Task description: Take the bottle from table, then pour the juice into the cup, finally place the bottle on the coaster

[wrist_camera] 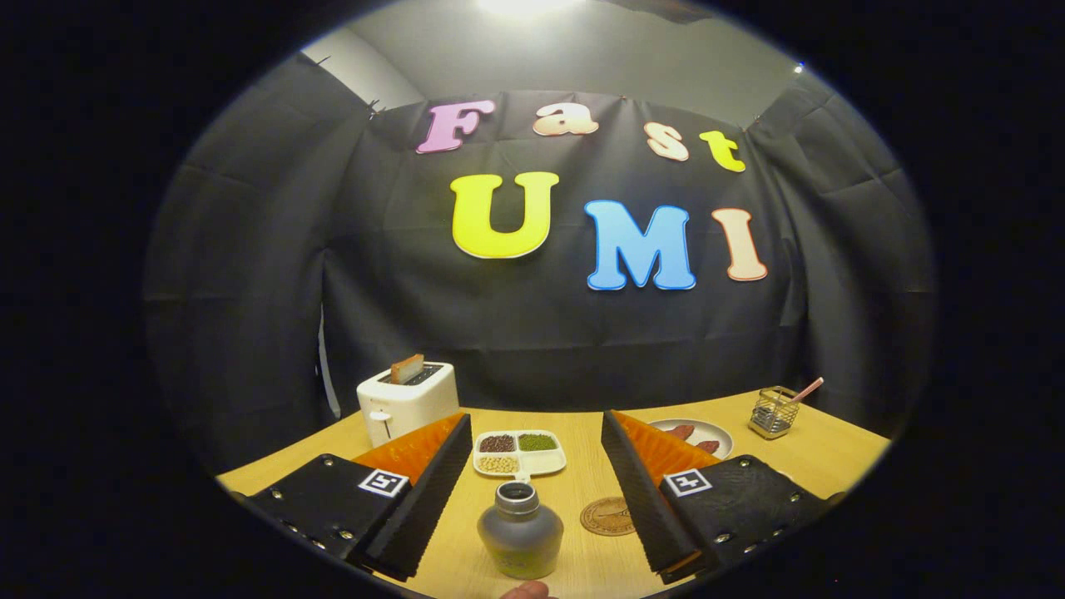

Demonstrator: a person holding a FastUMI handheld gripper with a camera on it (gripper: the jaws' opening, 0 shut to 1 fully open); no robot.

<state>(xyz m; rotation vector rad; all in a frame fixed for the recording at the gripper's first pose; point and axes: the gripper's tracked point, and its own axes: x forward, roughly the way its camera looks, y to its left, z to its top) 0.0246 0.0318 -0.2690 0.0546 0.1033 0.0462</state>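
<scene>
On the left we see a white toaster (408, 401) w/ a bread slice in it, then a white tray of beans (520, 453) far ahead. Our gripper (537, 491) is wide open, holding nothing, w/ the small grey open-top bottle (520, 532) between its fingers, not touched. To its right lies the round brown coaster (607, 516); we think no step is done yet: grab, pour & set down are left.
</scene>
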